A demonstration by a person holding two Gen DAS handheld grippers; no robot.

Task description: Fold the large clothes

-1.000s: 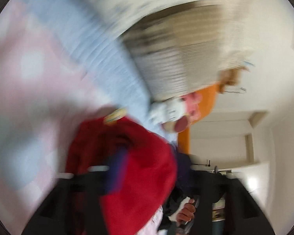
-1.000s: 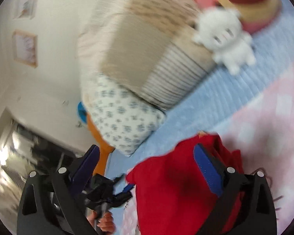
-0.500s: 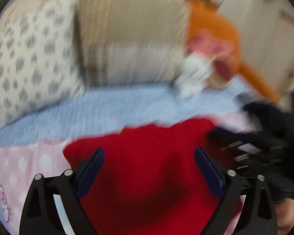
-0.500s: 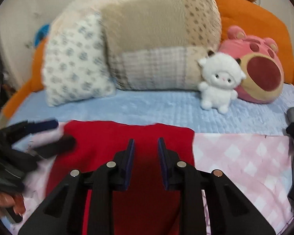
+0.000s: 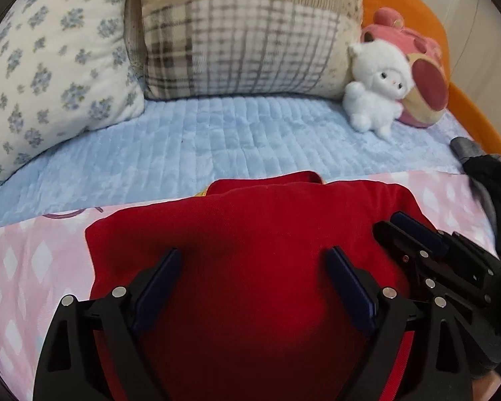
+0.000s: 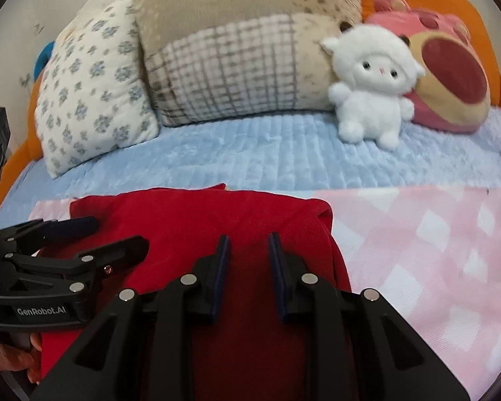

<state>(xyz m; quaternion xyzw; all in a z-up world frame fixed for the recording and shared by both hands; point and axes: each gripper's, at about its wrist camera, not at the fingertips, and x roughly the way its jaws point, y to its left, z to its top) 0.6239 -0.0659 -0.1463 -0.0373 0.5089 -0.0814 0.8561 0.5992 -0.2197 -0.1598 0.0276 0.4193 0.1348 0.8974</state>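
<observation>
Left wrist view first: taking the red garment (image 5: 250, 267) as the landmark, a floral pillow (image 5: 50, 67) stands far beyond it on the left, on the blue quilted cover (image 5: 217, 140). Next to the pillow leans a patchwork cushion (image 5: 250, 33), straight behind the garment. A pink checked sheet (image 5: 33, 260) lies under the garment and shows on either side of it. The left gripper (image 5: 254, 260) hangs over the garment's middle with its jaws spread wide and opening, cloth below them but nothing pinched between the pads. Right of the garment's far edge sits a white plush toy (image 5: 377, 87) against a pink plush bear (image 5: 424, 80). The right gripper (image 5: 394, 227) reaches in over the garment's right part.

Right wrist view: the left gripper (image 6: 100, 234) enters at the garment's (image 6: 217, 227) left edge. The right gripper (image 6: 248, 244) is above the garment near its right fold, its jaws drawn narrow with a clear gap; they seem to clamp nothing, though cloth directly beneath makes that hard to judge.
</observation>
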